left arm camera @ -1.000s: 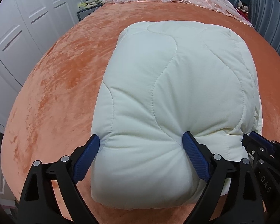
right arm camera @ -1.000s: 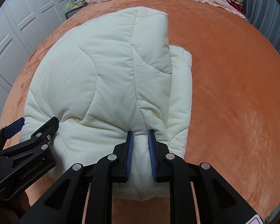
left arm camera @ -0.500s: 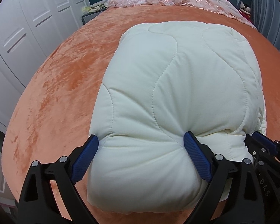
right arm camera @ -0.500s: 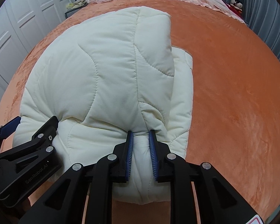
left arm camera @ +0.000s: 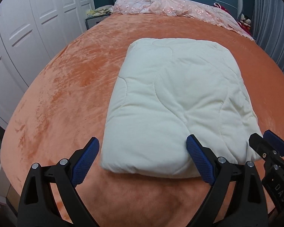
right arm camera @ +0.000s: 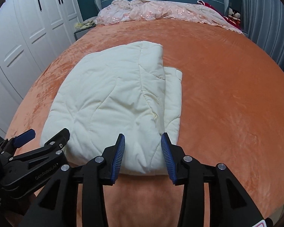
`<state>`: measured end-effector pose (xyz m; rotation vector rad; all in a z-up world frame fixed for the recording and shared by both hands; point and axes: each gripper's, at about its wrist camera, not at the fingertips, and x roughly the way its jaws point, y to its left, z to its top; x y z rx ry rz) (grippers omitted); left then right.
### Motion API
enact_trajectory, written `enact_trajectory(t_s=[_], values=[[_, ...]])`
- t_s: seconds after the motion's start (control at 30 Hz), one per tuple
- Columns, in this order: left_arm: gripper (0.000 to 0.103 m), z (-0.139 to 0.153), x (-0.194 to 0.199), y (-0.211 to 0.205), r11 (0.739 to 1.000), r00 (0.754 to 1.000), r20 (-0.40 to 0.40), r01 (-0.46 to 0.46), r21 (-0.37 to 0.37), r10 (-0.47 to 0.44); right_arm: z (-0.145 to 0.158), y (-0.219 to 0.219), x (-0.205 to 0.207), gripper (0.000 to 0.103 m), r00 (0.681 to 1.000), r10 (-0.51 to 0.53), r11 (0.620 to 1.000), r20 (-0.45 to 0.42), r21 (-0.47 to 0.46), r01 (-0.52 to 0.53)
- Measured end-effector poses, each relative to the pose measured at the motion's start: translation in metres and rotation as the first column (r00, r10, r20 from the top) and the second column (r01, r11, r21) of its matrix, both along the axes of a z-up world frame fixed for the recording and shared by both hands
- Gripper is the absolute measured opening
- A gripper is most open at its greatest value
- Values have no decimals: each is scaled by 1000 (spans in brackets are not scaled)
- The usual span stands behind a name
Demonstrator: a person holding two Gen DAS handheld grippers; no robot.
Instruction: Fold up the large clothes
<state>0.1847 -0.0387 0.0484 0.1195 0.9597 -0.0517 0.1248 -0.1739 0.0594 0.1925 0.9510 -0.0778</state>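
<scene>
Folded quilted garment [left arm camera: 176, 102] lies soft, bulky, light; best gripped at near folded edge. Left gripper [left arm camera: 143, 158] wide open, empty; right gripper [right arm camera: 143, 155], jaws just opening, holds nothing

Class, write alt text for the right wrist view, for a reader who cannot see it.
A folded cream quilted garment lies on an orange bedspread, with the right tool just above its near edge, jaws having just opened and clamping nothing. The left tool shows at lower left; white wardrobes and a pink coverlet lie beyond.
</scene>
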Motion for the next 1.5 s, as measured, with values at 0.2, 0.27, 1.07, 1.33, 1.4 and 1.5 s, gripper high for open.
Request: enact_trajectory(t_s=[0.2, 0.27, 1.07, 1.33, 1.4, 1.5], values=[[91, 4, -39, -7, 999, 999, 29, 23, 35, -24, 1, 5, -32, 48, 1000, 13, 1000, 19, -3, -12], [91, 4, -50, -7, 999, 999, 42, 17, 39, -19, 2, 4, -40, 53, 999, 14, 1000, 30, -8, -14], [91, -36, -122, 3, 999, 999, 52, -11, 48, 9, -37, 9, -126, 69, 996, -36, 997, 84, -61, 41], [91, -53, -135, 7, 999, 998, 55, -11, 53, 8, -52, 17, -138, 69, 997, -18, 995, 73, -94, 25], [91, -55, -137, 8, 999, 998, 60, -12, 52, 9, -54, 18, -139, 69, 997, -16, 995, 72, -97, 23], [91, -57, -139, 9, 999, 998, 70, -14, 50, 11, -57, 19, -141, 69, 997, -16, 995, 76, -96, 24]])
